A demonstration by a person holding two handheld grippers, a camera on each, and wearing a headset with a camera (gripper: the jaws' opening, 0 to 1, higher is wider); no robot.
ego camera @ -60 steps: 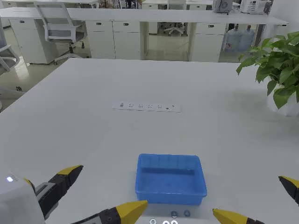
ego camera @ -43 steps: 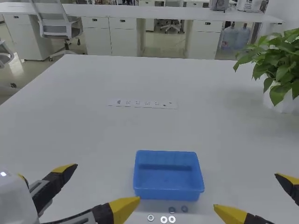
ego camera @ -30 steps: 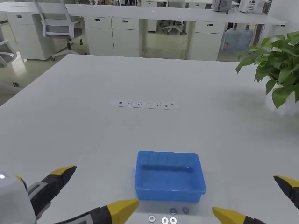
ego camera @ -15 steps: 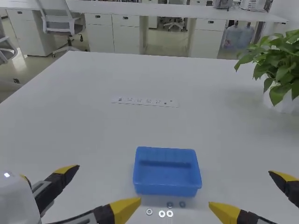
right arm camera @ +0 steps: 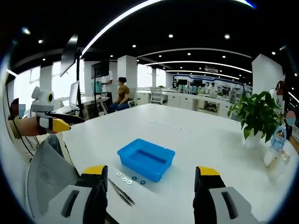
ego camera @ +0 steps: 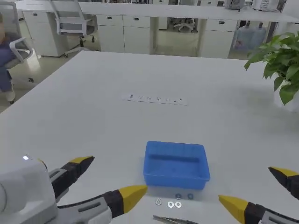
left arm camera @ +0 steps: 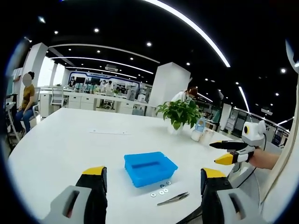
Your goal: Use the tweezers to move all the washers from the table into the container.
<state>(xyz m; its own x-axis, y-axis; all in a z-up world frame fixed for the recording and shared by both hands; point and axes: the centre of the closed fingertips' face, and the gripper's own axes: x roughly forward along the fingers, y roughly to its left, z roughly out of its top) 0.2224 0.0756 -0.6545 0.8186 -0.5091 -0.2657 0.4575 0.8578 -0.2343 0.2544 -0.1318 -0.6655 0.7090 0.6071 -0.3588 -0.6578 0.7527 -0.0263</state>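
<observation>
A blue container point(ego camera: 175, 179) stands on the white table, its inside looking bare. Several small washers point(ego camera: 170, 204) lie in a row just in front of it, nearer me. Metal tweezers point(ego camera: 170, 220) lie flat on the table in front of the washers. My left gripper point(ego camera: 110, 177) hovers open to the left of the washers, holding nothing. My right gripper point(ego camera: 256, 186) hovers open to the right, also holding nothing. In the left gripper view the container point(left arm camera: 140, 177), washers point(left arm camera: 161, 192) and tweezers point(left arm camera: 173, 199) sit between its spread jaws. The right gripper view has the container point(right arm camera: 140, 170), washers point(right arm camera: 127, 178) and tweezers point(right arm camera: 122, 192).
A flush socket strip point(ego camera: 154, 99) runs across the middle of the table. A potted plant point(ego camera: 280, 60) stands at the far right edge, with bottles point(right arm camera: 275, 149) beside it. Office chairs point(ego camera: 70, 23) and desks stand beyond the table; a person point(ego camera: 4, 60) sits at the left.
The head camera has shifted, bringing the tweezers into view at the bottom edge. Container and washers lie where they were. Both grippers stay open.
</observation>
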